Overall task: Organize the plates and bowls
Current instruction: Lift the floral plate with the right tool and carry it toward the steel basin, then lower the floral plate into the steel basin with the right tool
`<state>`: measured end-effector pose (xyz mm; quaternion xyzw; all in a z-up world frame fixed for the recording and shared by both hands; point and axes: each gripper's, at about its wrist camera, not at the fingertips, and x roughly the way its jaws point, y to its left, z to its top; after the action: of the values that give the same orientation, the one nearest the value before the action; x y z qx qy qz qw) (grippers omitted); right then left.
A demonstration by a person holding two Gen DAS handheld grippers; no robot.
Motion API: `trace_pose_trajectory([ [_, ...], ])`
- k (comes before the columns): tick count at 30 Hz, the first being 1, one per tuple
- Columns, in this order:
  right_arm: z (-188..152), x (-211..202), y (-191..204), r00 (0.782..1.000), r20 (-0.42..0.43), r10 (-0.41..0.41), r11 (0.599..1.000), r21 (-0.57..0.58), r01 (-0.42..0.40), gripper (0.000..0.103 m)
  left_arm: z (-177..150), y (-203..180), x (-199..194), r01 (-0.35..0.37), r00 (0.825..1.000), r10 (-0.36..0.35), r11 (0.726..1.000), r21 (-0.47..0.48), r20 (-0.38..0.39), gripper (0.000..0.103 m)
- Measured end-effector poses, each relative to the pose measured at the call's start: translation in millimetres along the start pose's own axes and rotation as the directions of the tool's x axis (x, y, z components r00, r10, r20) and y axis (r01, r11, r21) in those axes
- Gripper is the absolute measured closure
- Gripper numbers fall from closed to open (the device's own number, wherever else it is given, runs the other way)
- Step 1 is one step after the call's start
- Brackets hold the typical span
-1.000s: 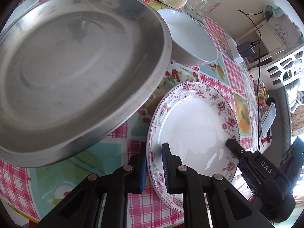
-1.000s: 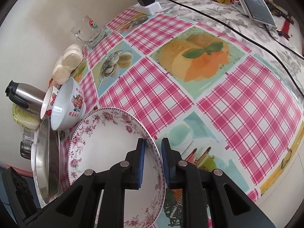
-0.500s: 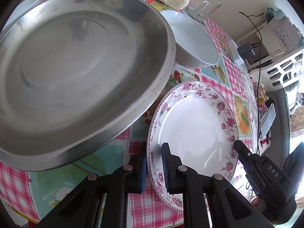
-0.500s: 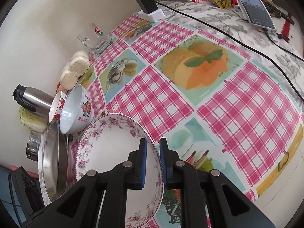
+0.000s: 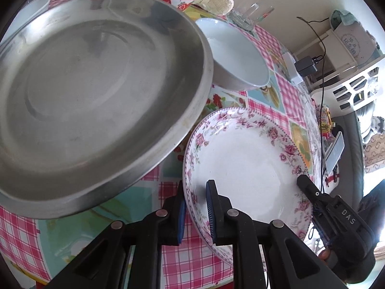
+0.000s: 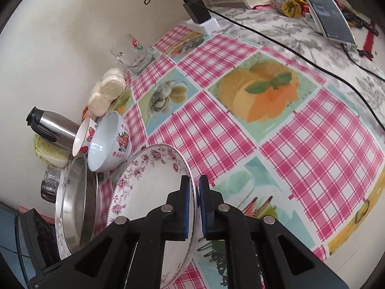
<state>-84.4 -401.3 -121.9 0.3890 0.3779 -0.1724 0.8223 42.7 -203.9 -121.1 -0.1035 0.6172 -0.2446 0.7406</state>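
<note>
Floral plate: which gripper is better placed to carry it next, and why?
Probably right: the right gripper is shut tight on the floral plate rim, while the left gripper only straddles it, contact unclear.
</note>
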Motion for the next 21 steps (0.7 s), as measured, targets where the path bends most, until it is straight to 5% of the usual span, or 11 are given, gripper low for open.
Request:
trace_pose_trajectory([
  [11, 4.9, -27.6, -4.8, 0.996, 0.084, 0.037, 0.999, 0.025, -0.04, 0.096, 1.1, -18.7, -12.3, 0.066, 0.997, -0.067, 0.996, 0.054, 0.027, 0.087],
  [21, 8.5, -57.9, 7.7, 0.973, 0.206, 0.108, 0.994, -0.019, -0.107, 0.095, 6.6, -31.5, -46.4, 0.08, 0.986, -0.095, 0.99, 0.112, 0.136, 0.086],
])
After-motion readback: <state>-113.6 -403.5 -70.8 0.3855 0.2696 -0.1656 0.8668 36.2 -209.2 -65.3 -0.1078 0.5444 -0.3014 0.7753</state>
